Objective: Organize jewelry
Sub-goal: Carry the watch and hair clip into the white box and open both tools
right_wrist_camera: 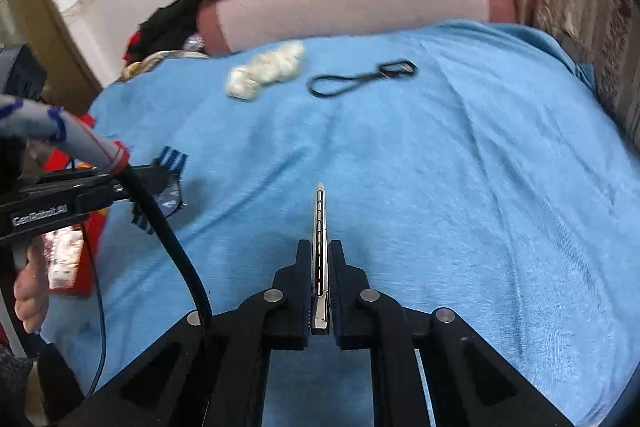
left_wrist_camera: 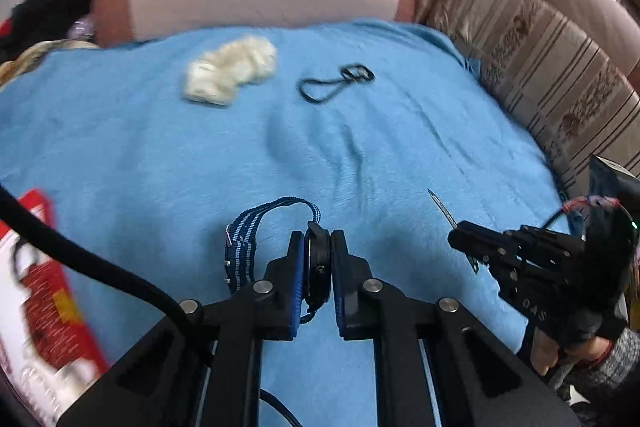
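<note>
Carrying two pieces at once is the step in hand, so the grip on each matters most. The watch [left_wrist_camera: 318,267] sits edge-on between the narrowed jaws of the left gripper [left_wrist_camera: 318,247], clear of the blue towel [left_wrist_camera: 160,147], its blue striped strap [left_wrist_camera: 244,239] looping loose to the left of the case. Keeping the squeeze on the case and not on the strap should stop it swinging free. To the right of the watch, the right gripper [right_wrist_camera: 320,255] has its jaws nearly shut on a slim metal clip [right_wrist_camera: 320,227], most likely a tie bar, which sticks out well past the tips; a thing that thin could twist or slide, so a level, unhurried carry seems wise. Beyond the watch, toward the far edge of the towel, lie a white fluffy scrunchie [left_wrist_camera: 230,73] and, just right of it, a black cord loop [left_wrist_camera: 334,83], both untouched and well apart from the watch. Left of the watch a red and white packet [left_wrist_camera: 44,287] shows at the towel's edge, blurred. No tray or box for the jewelry is in view, so where to set them I cannot tell.
</note>
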The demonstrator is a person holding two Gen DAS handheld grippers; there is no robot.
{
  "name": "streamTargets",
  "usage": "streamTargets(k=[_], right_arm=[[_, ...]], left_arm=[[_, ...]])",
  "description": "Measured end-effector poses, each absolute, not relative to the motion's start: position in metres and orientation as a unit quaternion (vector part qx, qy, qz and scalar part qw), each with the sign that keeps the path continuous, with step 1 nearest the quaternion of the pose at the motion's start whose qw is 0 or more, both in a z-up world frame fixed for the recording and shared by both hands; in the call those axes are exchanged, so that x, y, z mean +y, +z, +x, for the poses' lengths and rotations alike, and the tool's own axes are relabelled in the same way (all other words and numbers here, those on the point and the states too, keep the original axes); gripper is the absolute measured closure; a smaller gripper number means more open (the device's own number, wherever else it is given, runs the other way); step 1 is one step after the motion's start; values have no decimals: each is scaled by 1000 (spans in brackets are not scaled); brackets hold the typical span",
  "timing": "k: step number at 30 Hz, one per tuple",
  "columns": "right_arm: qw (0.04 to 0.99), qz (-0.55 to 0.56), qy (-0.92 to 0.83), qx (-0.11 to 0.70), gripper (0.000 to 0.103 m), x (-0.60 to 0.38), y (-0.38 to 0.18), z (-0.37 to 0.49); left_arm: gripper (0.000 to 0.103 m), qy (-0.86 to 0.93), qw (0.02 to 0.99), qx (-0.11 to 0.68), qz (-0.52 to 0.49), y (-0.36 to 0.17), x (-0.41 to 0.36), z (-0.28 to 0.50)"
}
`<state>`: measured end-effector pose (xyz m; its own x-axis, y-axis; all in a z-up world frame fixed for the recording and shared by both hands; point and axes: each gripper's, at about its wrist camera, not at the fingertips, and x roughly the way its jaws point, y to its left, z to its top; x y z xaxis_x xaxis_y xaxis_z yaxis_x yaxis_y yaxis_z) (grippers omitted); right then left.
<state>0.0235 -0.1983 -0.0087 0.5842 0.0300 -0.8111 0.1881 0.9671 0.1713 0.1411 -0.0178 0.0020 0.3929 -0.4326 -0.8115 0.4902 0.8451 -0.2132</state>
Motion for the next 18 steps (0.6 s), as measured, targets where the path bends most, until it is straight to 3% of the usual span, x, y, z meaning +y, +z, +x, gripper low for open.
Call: streamTargets(k=[8, 18], right_arm=[[887, 104, 43, 449, 95, -122, 15, 49], [871, 84, 136, 465, 95, -17, 19, 94]], left_arm=[[91, -209, 868, 450, 39, 56, 106, 109], [91, -146, 864, 474, 83, 42, 229, 140]])
